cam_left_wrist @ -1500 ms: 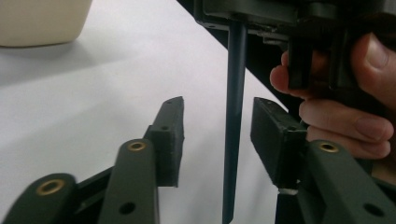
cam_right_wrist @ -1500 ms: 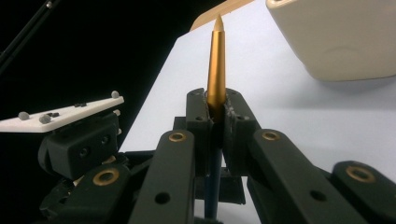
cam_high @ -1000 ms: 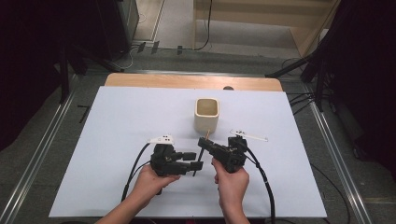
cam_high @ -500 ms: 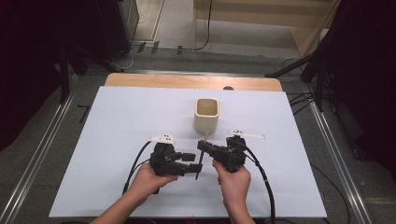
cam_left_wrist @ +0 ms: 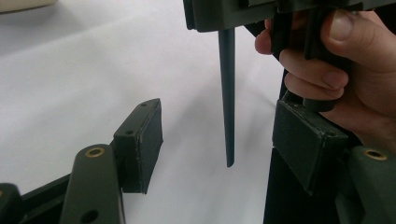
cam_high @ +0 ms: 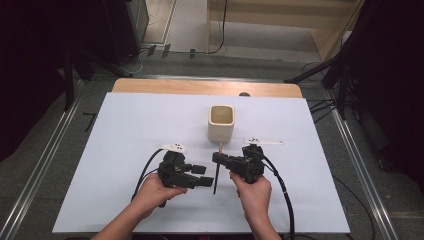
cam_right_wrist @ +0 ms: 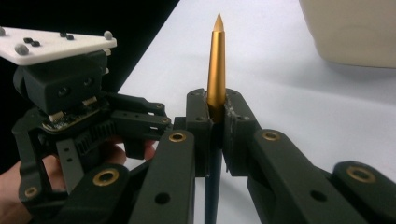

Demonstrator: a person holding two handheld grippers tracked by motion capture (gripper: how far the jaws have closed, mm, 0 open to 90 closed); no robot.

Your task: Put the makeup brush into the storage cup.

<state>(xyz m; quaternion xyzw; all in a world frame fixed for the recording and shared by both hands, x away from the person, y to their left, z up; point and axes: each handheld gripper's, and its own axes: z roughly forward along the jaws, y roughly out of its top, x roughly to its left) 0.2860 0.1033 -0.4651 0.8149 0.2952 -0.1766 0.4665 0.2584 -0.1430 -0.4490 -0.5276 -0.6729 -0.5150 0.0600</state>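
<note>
A pen with a gold tip and a dark body [cam_high: 216, 175] stands nearly upright over the white table [cam_high: 125, 125]. My right gripper [cam_high: 218, 159] is shut on it just below the gold tip [cam_right_wrist: 215, 65]. My left gripper [cam_high: 205, 176] points at it from the left. Its jaws have just been opening. In the left gripper view the pen's dark lower end [cam_left_wrist: 227, 93] hangs between the pads [cam_left_wrist: 144, 135], which stand apart from it on both sides. A cream square cup [cam_high: 221, 123] stands upright just beyond the two grippers.
The cup [cam_right_wrist: 350, 28] lies close behind the pen's tip. A bare wooden strip [cam_high: 200, 87] runs along the table's far edge. Cables trail from both grippers toward the near edge. Dark stands and floor surround the table.
The left gripper's jaws have spread wider around the pen's lower end. Both hands and the pen have stayed where they were.
</note>
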